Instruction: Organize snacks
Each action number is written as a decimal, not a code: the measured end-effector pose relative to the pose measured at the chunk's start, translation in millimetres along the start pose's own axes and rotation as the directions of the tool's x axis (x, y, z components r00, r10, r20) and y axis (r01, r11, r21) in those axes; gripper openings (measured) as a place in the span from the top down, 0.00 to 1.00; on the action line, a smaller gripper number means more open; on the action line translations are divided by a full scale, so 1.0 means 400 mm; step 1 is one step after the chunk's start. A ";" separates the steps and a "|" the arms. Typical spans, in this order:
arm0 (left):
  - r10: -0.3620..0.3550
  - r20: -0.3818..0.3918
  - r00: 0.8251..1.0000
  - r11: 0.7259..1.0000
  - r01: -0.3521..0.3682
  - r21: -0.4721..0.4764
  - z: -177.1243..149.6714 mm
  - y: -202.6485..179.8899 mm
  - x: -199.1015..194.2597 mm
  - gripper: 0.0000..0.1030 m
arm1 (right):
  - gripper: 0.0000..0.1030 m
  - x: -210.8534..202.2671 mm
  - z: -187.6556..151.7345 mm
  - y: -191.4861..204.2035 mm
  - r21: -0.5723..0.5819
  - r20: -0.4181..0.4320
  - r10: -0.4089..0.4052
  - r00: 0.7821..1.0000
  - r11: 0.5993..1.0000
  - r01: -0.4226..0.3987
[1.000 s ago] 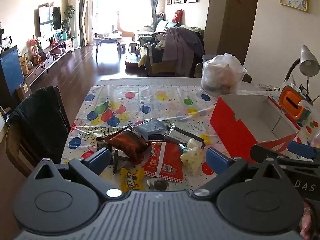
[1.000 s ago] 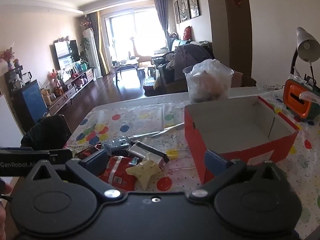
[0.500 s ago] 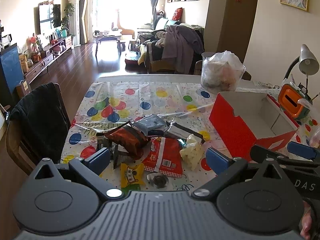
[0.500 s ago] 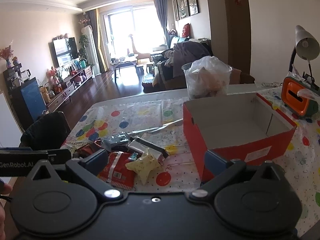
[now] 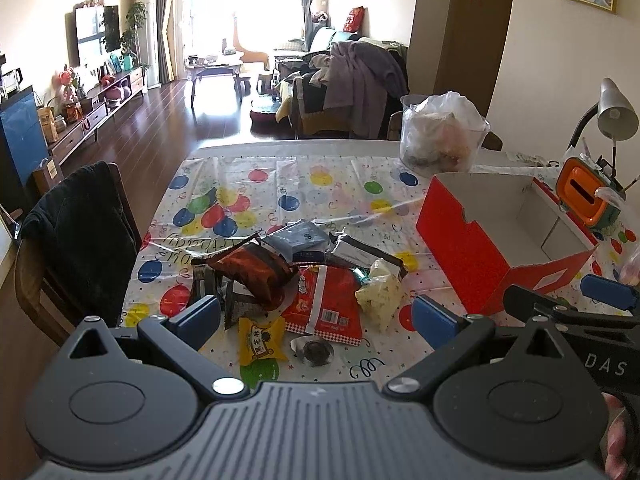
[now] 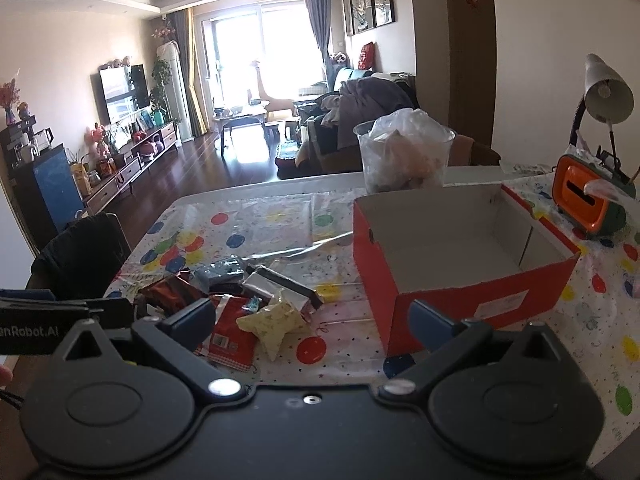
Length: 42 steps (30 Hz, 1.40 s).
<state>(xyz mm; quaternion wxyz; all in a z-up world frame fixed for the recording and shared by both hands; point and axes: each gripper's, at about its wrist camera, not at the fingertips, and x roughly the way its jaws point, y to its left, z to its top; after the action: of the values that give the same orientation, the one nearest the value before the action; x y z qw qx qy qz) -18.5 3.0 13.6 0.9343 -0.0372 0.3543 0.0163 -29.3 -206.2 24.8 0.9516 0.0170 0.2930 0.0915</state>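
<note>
The snacks lie in a loose heap on the desk, just ahead of the left tongs and slightly below them, so that hand is the nearer one. The right tongs sit off to the right, with the heap ahead to their left and the red box ahead to their right. Both tongs are spread wide and grip nothing. The nearest piece to the left tongs is a small yellow packet, standing lengthwise away from the tips; beside it lies a red bag with its long axis also running away, and a brown bag sits across the top of the heap. The box, open-topped and seemingly bare inside, stands well to the right of the heap. Compared with a second ago, both views have risen and tipped down a little, so more of the desk's near edge shows; the heap and box have not shifted.
</note>
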 end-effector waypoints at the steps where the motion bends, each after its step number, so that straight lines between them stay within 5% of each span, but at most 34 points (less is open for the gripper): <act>1: 0.001 0.003 1.000 1.000 -0.001 0.000 -0.001 0.001 -0.001 0.00 | 0.00 -0.001 0.003 0.000 -0.003 -0.005 0.000 1.000 1.000 0.000; 42: -0.024 0.006 1.000 1.000 0.025 -0.014 0.036 0.011 -0.051 0.00 | 0.01 -0.014 0.030 0.030 0.014 -0.037 0.006 0.999 1.000 -0.005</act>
<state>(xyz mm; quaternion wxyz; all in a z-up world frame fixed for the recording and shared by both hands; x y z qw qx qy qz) -24.4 8.6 37.7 0.9351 -0.0479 0.3510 0.0074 -29.3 -195.1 38.8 0.9456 0.0230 0.3111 0.0923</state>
